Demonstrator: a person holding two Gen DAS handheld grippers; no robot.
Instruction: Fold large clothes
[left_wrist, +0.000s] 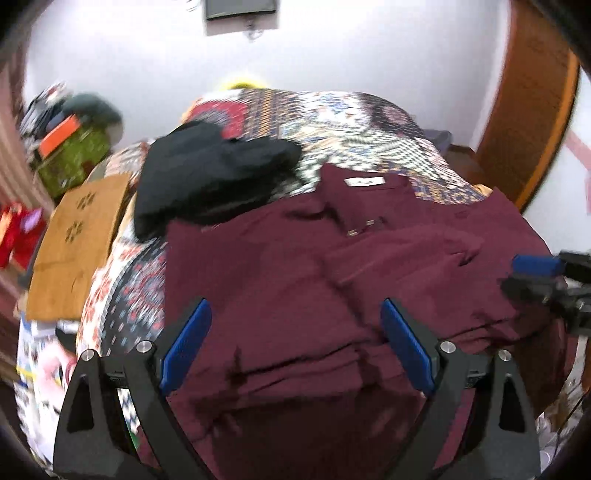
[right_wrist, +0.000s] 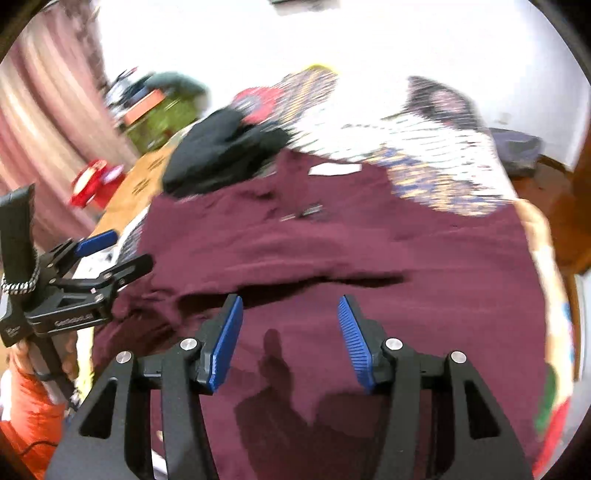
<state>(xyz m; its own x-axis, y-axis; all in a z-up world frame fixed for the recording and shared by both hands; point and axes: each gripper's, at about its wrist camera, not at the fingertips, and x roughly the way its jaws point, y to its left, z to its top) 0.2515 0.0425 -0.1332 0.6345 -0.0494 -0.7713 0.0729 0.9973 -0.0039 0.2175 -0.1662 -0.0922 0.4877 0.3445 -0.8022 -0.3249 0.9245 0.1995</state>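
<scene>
A large maroon garment (left_wrist: 295, 280) lies spread on a patterned bedspread (left_wrist: 332, 122), collar and white label (left_wrist: 364, 181) at the far side. My left gripper (left_wrist: 295, 314) is open and empty above its near part. My right gripper (right_wrist: 290, 314) is open and empty above the same maroon garment (right_wrist: 332, 251), near a fold line. The right gripper shows at the right edge of the left wrist view (left_wrist: 532, 275). The left gripper shows at the left of the right wrist view (right_wrist: 110, 254), open.
A black garment (left_wrist: 214, 173) lies bunched at the far left of the maroon one. A wooden board (left_wrist: 74, 243) sits left of the bed. Green and orange items (left_wrist: 70, 147) and a curtain (right_wrist: 48, 122) stand at the left. A wooden door frame (left_wrist: 532, 110) is at the right.
</scene>
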